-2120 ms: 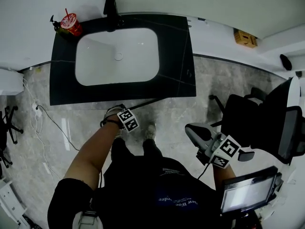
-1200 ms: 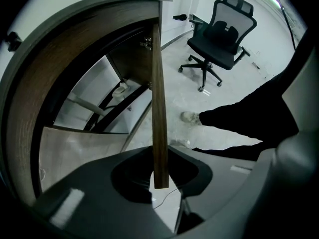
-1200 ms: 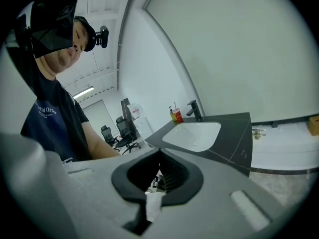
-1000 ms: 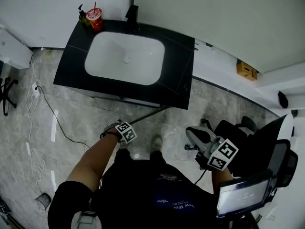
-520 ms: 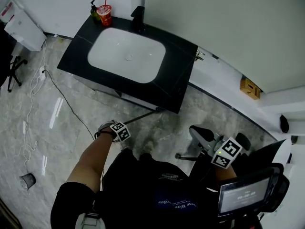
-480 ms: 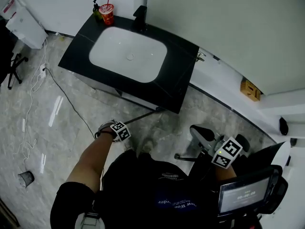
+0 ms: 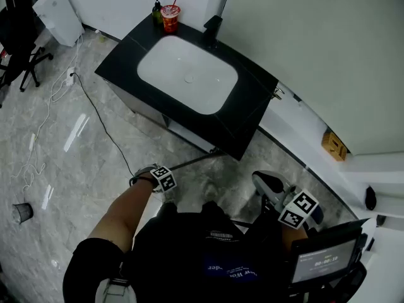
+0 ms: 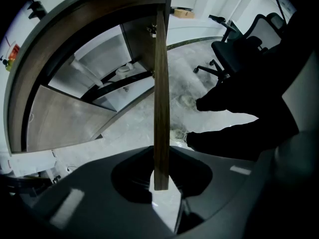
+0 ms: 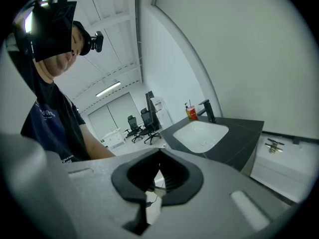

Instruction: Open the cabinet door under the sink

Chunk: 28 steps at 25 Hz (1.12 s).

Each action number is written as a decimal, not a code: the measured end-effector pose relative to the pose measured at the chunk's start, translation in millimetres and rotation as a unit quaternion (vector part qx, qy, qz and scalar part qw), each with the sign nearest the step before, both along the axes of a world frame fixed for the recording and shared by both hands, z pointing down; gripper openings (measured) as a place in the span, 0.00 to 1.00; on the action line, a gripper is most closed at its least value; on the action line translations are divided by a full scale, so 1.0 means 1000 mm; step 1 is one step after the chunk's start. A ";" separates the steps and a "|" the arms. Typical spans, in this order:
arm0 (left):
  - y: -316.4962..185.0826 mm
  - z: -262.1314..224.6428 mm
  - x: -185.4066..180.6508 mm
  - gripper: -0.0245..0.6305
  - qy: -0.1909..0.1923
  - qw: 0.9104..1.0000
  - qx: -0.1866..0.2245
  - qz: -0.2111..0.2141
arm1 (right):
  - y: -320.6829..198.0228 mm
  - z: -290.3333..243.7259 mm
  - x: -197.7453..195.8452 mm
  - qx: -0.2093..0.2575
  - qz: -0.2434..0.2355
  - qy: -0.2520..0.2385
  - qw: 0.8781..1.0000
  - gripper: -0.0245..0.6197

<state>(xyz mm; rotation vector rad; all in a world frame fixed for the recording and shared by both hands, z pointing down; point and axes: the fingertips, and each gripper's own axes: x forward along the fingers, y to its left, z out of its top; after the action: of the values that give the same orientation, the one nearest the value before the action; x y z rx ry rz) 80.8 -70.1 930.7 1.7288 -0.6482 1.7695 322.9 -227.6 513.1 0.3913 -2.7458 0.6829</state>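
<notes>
Under the sink, the cabinet door stands swung wide, its edge clamped in the fingers of the left gripper. The right gripper hangs aside, fingers together on nothing. Opening looks nearly done; release remains.

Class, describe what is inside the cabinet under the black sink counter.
Past the open brown wooden door, gripped edge-on by the left gripper, pale inner walls and a dark slanting pipe show. A brown panel on the left covers the rest.
</notes>
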 end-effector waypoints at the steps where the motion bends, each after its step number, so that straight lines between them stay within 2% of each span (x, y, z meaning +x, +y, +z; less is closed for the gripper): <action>1: 0.003 0.000 0.003 0.14 -0.003 1.000 -0.004 -0.008 | -0.004 0.002 0.005 -0.002 -0.008 0.001 1.000 0.04; 6: 0.011 0.001 0.009 0.14 -0.029 0.998 -0.018 -0.054 | -0.039 0.002 0.041 -0.006 -0.050 0.000 0.999 0.04; 9: 0.018 0.003 0.012 0.14 -0.058 0.995 -0.035 -0.069 | -0.057 -0.001 0.059 0.000 -0.085 0.007 0.996 0.04; 12: 0.028 0.004 0.018 0.14 -0.066 0.993 -0.050 -0.088 | -0.069 -0.003 0.067 0.002 -0.113 0.011 0.994 0.04; 20: 0.049 0.001 0.062 0.14 -0.022 0.987 -0.044 -0.150 | -0.073 -0.012 0.045 0.014 -0.159 0.009 0.987 0.04; 28: 0.060 0.007 0.091 0.14 -0.006 0.980 -0.042 -0.196 | -0.068 -0.014 0.025 0.022 -0.198 -0.006 0.980 0.04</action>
<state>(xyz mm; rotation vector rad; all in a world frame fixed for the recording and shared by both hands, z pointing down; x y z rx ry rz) 171.7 -10.3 937.5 1.4176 -0.8423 1.5083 348.3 -295.8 498.7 -0.1519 -2.7319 0.5202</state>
